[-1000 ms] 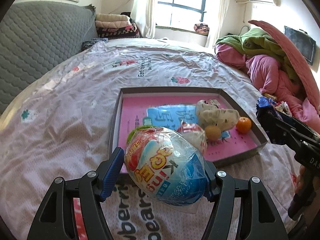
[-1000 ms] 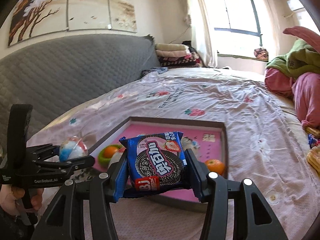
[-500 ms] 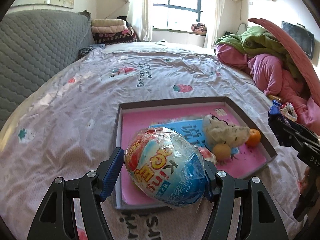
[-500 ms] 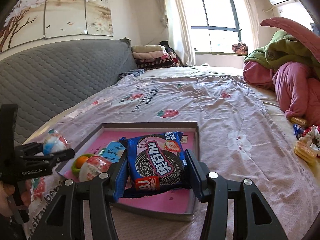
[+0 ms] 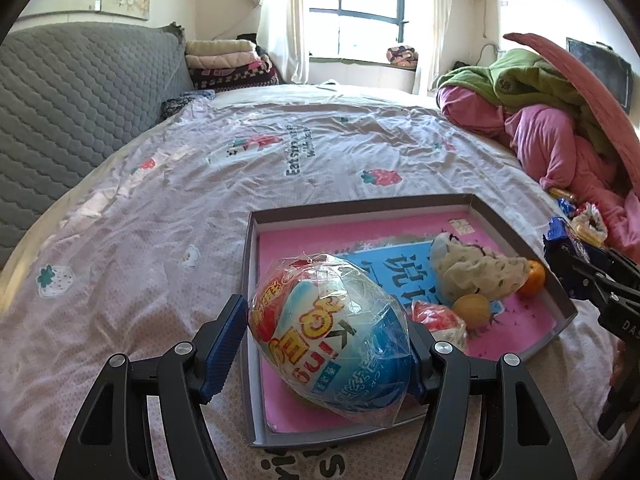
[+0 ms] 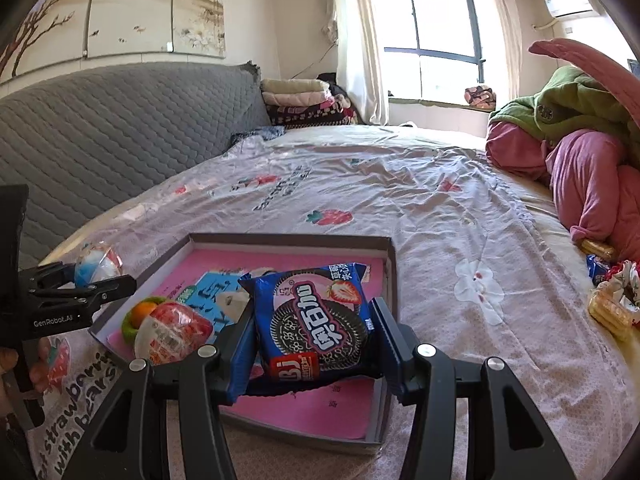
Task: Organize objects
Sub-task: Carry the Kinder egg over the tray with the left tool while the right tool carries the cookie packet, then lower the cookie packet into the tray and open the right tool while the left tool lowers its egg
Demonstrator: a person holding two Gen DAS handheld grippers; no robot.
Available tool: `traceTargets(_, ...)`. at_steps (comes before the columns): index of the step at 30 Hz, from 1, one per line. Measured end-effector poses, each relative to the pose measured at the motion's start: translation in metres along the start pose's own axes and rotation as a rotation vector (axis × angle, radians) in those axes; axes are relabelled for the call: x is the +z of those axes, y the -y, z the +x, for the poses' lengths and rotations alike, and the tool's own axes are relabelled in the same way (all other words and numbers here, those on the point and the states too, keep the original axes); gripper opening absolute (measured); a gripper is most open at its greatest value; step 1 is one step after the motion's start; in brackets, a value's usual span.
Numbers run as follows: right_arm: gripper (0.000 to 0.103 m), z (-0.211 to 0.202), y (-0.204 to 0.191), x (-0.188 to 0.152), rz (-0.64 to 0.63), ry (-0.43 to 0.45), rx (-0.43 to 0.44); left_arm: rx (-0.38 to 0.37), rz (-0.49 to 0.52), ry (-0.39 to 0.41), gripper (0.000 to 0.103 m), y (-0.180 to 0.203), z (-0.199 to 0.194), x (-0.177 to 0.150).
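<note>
The left gripper (image 5: 326, 344) has its jaws clamped wide on the wrapped toy egg (image 5: 330, 338), above the tray's (image 5: 520, 236) near-left corner. The right gripper (image 6: 312, 330) pinches the cookie packet (image 6: 316, 320) crosswise, seemingly over the tray's near side.

Cookie packet (image 6: 316, 320) between fingers (image 6: 240, 350)

Bed sheet (image 5: 160, 208): I see pale pink with strawberry prints, filling mid-frame.
Headboard (image 5: 72, 100): grey, quilted, at left.
Folded blankets (image 5: 228, 60): stacked, upper centre-left.
Window (image 6: 432, 28): bright, curtained, top centre.
Bedding pile (image 6: 576, 136): pink and green, right edge.
</note>
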State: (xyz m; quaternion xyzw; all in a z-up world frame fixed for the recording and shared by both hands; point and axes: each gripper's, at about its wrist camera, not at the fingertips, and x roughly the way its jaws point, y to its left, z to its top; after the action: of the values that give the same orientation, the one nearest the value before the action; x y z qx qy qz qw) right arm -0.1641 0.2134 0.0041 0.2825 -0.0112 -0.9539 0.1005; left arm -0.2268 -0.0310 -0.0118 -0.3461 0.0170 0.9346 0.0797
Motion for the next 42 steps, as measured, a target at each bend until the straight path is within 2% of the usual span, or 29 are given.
traceTargets(8,0.053,0.012,-0.009,-0.009,-0.033,-0.056,0.011,-0.012,-0.012,-0.048,0.07,-0.001,0.014,-0.009)
traceTargets(21,0.054,0.023,-0.024,-0.021,-0.094,-0.108,-0.003,-0.021,0.031,-0.056,0.07,0.011,0.018,-0.017)
traceTargets(29,0.054,0.026,-0.024,-0.024,-0.09,-0.126,-0.001,-0.009,0.042,-0.048,0.07,0.015,0.018,-0.019)
traceTargets(42,0.054,0.029,-0.021,-0.026,-0.069,-0.145,0.002,-0.017,0.046,-0.092,0.07,0.02,0.027,-0.026)
